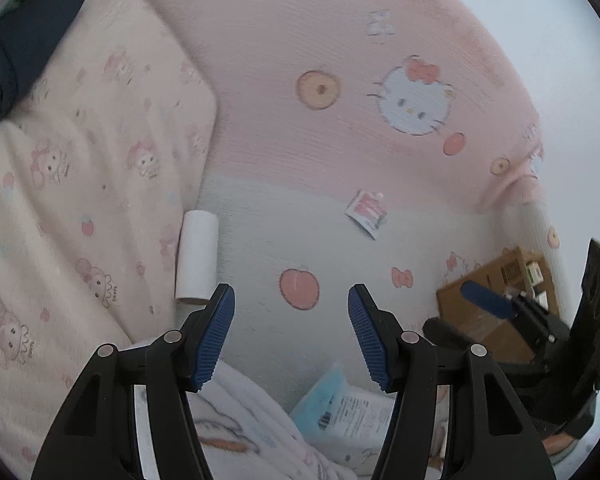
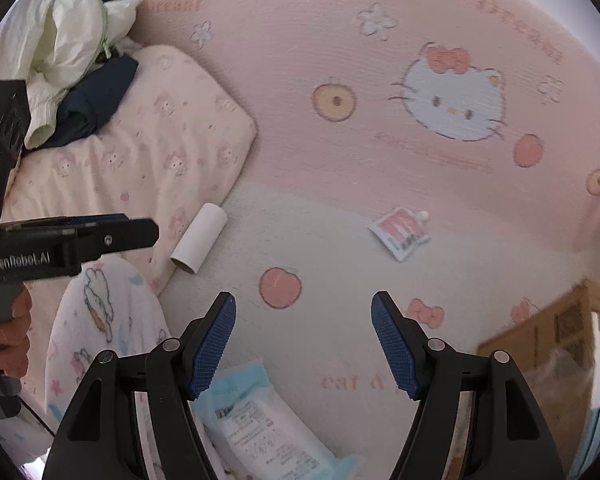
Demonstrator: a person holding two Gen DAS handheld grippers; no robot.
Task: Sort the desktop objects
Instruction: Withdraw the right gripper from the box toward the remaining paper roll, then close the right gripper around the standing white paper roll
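Approach step, judging by the layout: nothing picked up yet, both tools poised over a pink-and-white cartoon bedsheet (image 2: pixel 340 208) that serves as the work surface.

Left gripper (image 1: pixel 291 320): jaws spread wide, blue pads clear of everything, nothing between them. Right gripper (image 2: pixel 303 332): likewise spread wide and empty (only bare sheet and a printed peach in the gap).

Objects to sort, read from the right wrist view:
- white cardboard tube (image 2: pixel 199 238) at about 10 o'clock from the right jaws, lying on its side just beside the edge of a patterned pillow (image 2: pixel 148 148);
- small red-and-white sachet (image 2: pixel 400 232) at about 1 o'clock, flat on the sheet, well apart from the tube;
- blue-and-white wet-wipe pack (image 2: pixel 260 416) at 6 o'clock, partly under the left-hand finger of the right tool;
- cardboard box (image 2: pixel 540 344) at 4 o'clock, probably the drop-off, though not certain.

From the left wrist view: tube (image 1: pixel 198 258) at 11 o'clock just past the left pad, sachet (image 1: pixel 366 212) at 1 o'clock, pack (image 1: pixel 340 412) at 6 o'clock, box (image 1: pixel 488 300) at 3 o'clock with the right tool in front of it.

Next move, as a judgement: choose one target per tool, tube for the left as the nearest, sachet or pack for the right. Tube calls for jaws straddling its width; sachet lies flat, so needs a low pinch at an edge without snagging the sheet.
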